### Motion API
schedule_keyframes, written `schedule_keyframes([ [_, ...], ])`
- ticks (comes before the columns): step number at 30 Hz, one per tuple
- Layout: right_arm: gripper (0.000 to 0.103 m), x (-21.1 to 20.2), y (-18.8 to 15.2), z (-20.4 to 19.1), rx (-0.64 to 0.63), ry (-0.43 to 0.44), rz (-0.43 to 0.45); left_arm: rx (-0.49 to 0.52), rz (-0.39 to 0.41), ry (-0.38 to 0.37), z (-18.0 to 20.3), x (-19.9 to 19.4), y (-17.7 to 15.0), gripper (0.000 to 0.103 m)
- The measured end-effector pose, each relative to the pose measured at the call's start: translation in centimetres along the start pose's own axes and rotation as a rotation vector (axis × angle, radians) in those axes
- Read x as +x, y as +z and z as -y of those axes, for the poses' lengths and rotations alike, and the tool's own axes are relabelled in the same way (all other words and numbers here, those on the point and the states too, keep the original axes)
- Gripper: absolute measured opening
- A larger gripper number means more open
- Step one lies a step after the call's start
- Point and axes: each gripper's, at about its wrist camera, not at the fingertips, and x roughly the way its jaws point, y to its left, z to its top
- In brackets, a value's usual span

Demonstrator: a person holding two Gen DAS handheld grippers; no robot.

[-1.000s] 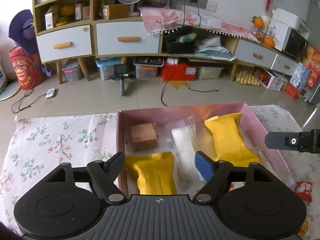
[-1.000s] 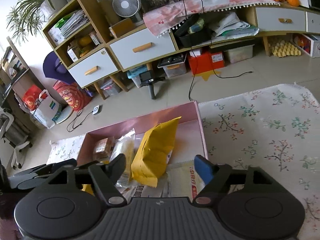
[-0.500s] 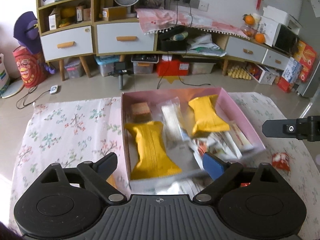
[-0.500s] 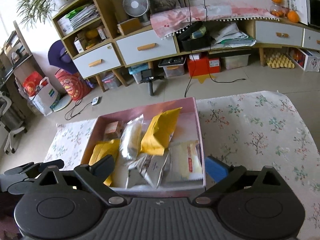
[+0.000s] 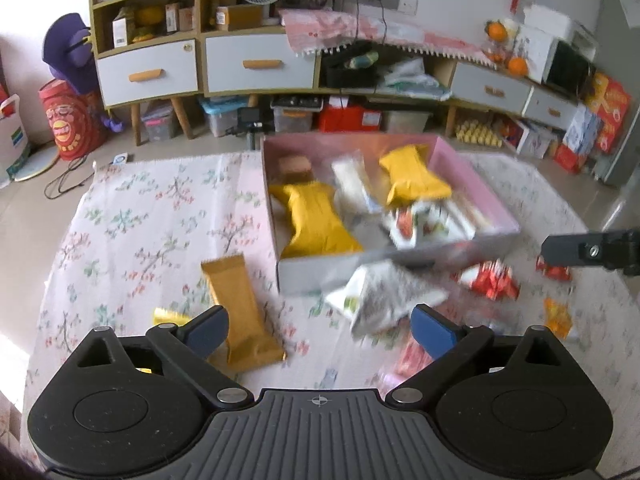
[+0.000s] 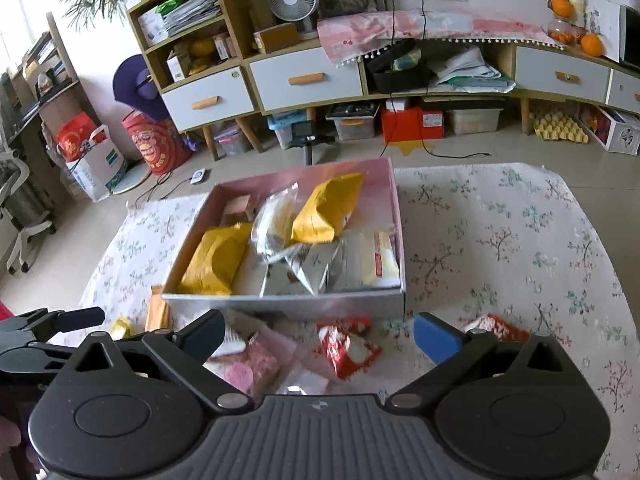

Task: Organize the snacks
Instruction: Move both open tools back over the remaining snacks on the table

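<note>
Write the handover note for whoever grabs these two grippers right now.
Left gripper: open, holding nothing. Right gripper: open, holding nothing; both hover in front of the pink box.
In the box: two yellow packets, a brown square snack, several clear and silver packs.
Left on the floral cloth: gold-brown bar, white printed pack, red packets, a pink pack, small yellow and orange ones.
Next: probably box these up.
</note>
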Motion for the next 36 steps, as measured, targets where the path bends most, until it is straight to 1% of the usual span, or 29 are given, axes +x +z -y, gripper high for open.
schedule_keyframes([
  [3, 0.082, 0.1, -1.0, 0.0, -0.046, -0.007, -0.016, 0.038, -0.022, 0.007, 0.2, 0.3, -1.1, 0.099],
  [8, 0.083, 0.2, -2.7, 0.5, -0.128, -0.021, -0.028, 0.033, -0.053, -0.033, 0.3, 0.8, -2.3, 0.099],
  [13, 0.083, 0.7, -4.5, 1.3, -0.227, -0.042, -0.065, 0.060, -0.031, -0.071, 1.3, 0.9, -2.9, 0.099],
  [18, 0.083, 1.0, -6.8, 2.7, -0.351, -0.006, -0.079, 0.116, -0.013, -0.125, 2.8, 1.3, -3.6, 0.099],
  [22, 0.083, 1.2, -8.5, 3.8, -0.428, 0.016, -0.098, 0.126, -0.021, -0.170, 3.7, 2.0, -4.0, 0.099],
  [25, 0.083, 1.4, -9.3, 4.8, -0.435, 0.049, -0.120, 0.144, -0.020, -0.201, 4.4, 2.5, -4.3, 0.099],
  [27, 0.083, 1.3, -9.5, 5.2, -0.445, 0.057, -0.101, 0.157, -0.018, -0.217, 4.9, 2.7, -4.4, 0.099],
  [30, 0.083, 1.2, -9.3, 5.8, -0.446, 0.056, -0.096, 0.167, -0.016, -0.236, 5.5, 3.2, -4.4, 0.098],
  [33, 0.082, 1.4, -9.0, 6.5, -0.432, 0.035, -0.093, 0.166, -0.020, -0.255, 6.0, 3.6, -4.4, 0.096],
  [35, 0.082, 1.6, -8.9, 7.0, -0.433, 0.019, -0.103, 0.161, -0.028, -0.265, 6.2, 4.0, -4.4, 0.096],
  [36, 0.081, 1.8, -8.9, 7.2, -0.435, 0.017, -0.110, 0.160, -0.030, -0.264, 6.3, 4.2, -4.3, 0.094],
])
